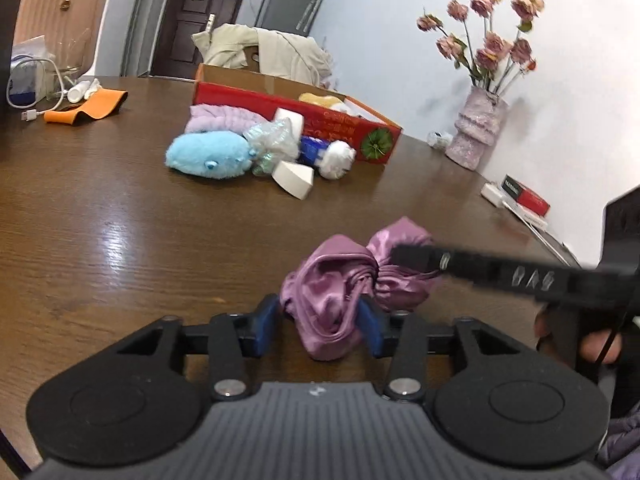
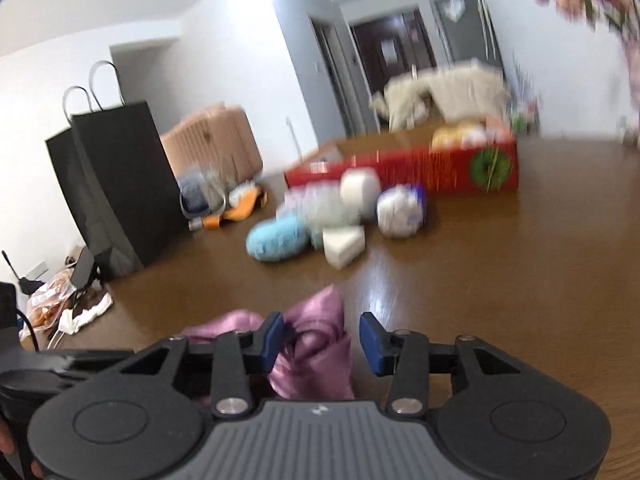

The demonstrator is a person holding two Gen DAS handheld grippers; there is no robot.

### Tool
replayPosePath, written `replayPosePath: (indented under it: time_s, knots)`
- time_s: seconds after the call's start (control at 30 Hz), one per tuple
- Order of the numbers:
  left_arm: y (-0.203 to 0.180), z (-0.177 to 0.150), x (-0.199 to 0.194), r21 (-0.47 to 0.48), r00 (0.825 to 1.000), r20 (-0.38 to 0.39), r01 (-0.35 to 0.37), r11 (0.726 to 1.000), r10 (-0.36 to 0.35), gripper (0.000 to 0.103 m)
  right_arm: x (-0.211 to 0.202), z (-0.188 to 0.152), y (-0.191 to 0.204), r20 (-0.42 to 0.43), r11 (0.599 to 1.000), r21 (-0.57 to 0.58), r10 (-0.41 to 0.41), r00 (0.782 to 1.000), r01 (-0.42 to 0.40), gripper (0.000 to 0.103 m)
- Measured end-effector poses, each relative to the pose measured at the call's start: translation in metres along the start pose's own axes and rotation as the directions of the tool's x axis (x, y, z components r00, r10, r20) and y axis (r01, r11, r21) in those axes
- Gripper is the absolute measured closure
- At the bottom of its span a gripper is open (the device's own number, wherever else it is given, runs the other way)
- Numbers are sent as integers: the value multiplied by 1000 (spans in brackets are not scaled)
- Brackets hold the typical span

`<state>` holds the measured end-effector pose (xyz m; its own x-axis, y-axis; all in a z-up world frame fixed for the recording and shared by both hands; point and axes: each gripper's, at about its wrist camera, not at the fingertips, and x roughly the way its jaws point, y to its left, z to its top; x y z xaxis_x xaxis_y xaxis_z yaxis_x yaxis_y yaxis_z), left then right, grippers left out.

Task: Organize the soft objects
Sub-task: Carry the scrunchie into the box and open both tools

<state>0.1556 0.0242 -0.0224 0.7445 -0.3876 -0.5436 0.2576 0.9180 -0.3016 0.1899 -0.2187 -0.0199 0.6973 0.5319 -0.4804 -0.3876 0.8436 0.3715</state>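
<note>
Blue-padded left gripper (image 1: 326,330), nearest item in the left wrist view: jaws about half open, straddling the near lobe of a purple satin cloth (image 1: 352,288); the right pad looks to touch the fabric and the left pad stands just beside it, so a firm pinch cannot be confirmed. Cloth: a bunched, gathered piece lying on the brown wooden table (image 1: 120,220), long axis running from near-left to far-right, cinched at a waist in the middle, directly ahead of the left tool. Right gripper (image 2: 320,342): enters the left view from the right as a dark blurred finger laid over the far-right lobe; in its own view the jaws stand fairly narrow, the left pad against the satin, the right pad clear of it, no grip evident. Judgement: each tool sits at one end of the cloth, the left nearer the near lobe, the right nearer the far lobe, so the coming move turns on that diagonal axis. Farther off, well apart from the cloth: a loose pile with a blue plush toy (image 1: 210,156), a white wedge sponge (image 1: 296,178) and crumpled wrappers, set against the near wall of a red cardboard box (image 1: 320,120). Far right, by the wall: a vase of dried roses (image 1: 478,128).
</note>
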Motion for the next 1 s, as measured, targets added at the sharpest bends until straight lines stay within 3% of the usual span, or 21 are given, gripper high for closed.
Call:
replayPosePath:
  time_s: [0.13,0.37,0.47,0.63,0.77,0.9,1.0]
  knots:
    - [9,10,7,-53,1000,0,24,998,-24,42,6,-3,-7,-8,999,42,19,1000,-19,78]
    - [9,19,23,-65,995,-13,95,993,-96,77,10,7,-12,-26,996,75,40,999,-38,85]
    - [9,38,22,-85,994,8,110,990,-110,79,4,29,-9,-6,997,49,64,998,-63,87]
    - [8,131,27,-37,975,132,183,982,-176,79,7,121,-11,133,995,-51,91,987,-85,87]
    - [10,221,78,-31,976,157,158,987,-152,79,56,205,-34,169,995,-82,62,984,-49,87]
    - [20,277,162,-87,991,75,119,989,-113,79,120,246,-57,126,986,-141,-66,990,84,87]
    - [24,285,217,-90,997,-11,77,993,-78,79,161,257,-79,35,986,-103,-125,992,128,87]
